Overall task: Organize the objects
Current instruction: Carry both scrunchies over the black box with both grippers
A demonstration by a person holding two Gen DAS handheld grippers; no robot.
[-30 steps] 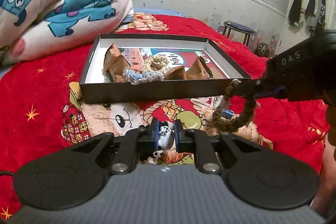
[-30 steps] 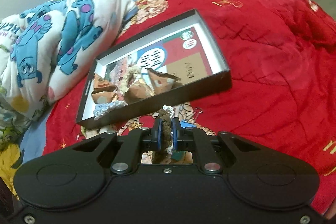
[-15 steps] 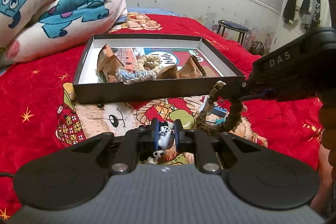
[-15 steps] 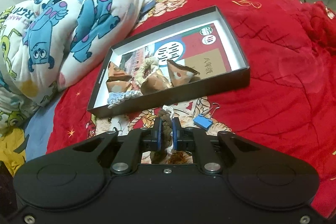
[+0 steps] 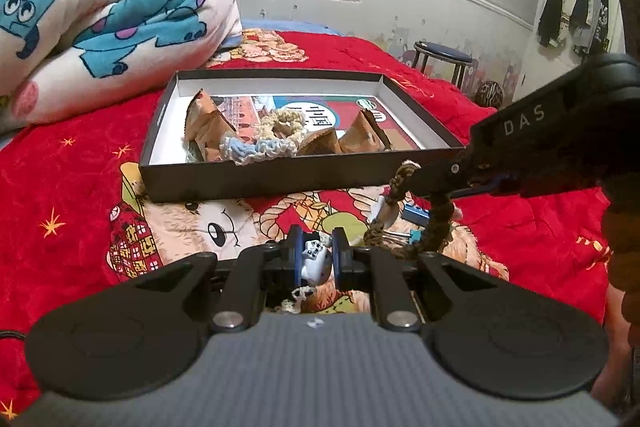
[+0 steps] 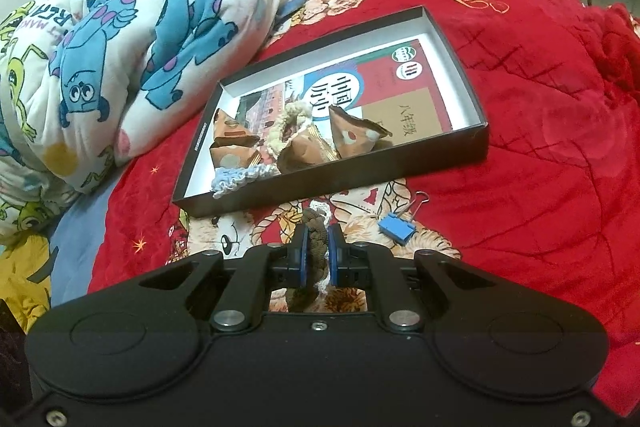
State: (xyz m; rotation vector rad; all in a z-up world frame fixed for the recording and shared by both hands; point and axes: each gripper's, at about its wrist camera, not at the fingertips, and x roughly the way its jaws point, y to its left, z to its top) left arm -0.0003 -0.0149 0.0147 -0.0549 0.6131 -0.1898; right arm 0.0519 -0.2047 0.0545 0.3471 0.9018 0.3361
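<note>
In the left wrist view, the left gripper [image 5: 316,259] has its jaws closed on a small white and blue figure [image 5: 315,262], which sits between the blue pads just above the red bedspread [image 5: 80,187]. Ahead of it lies the black box [image 5: 256,183], shallow and open at the top, with its near wall facing the camera. Inside the box there are brown paper packets [image 5: 206,127], a cream scrunchie [image 5: 282,125] and a light blue scrunchie [image 5: 256,150] that leans at the near wall. Between the left gripper and the near wall there is a free strip of bedspread. From the right side comes the right gripper [image 5: 424,183], just in front of the right near corner of the box, and a brown braided loop [image 5: 434,223] hangs down from it. A blue binder clip [image 5: 416,215] lies on the bed behind this loop. A rolled quilt with blue monsters [image 5: 104,7] lies to the left behind the box, apart from it. In the right wrist view, the right gripper [image 6: 318,255] has its jaws closed on the brown braided loop [image 6: 316,247], with a bit of white crochet edge beside it. The black box [image 6: 332,183] lies just ahead, and its near wall is close to the fingertips. The blue binder clip [image 6: 396,229] lies on the bedspread to the right, near the box but not touching it. To the right of the box the red bedspread [image 6: 540,147] is free and wide.
</note>
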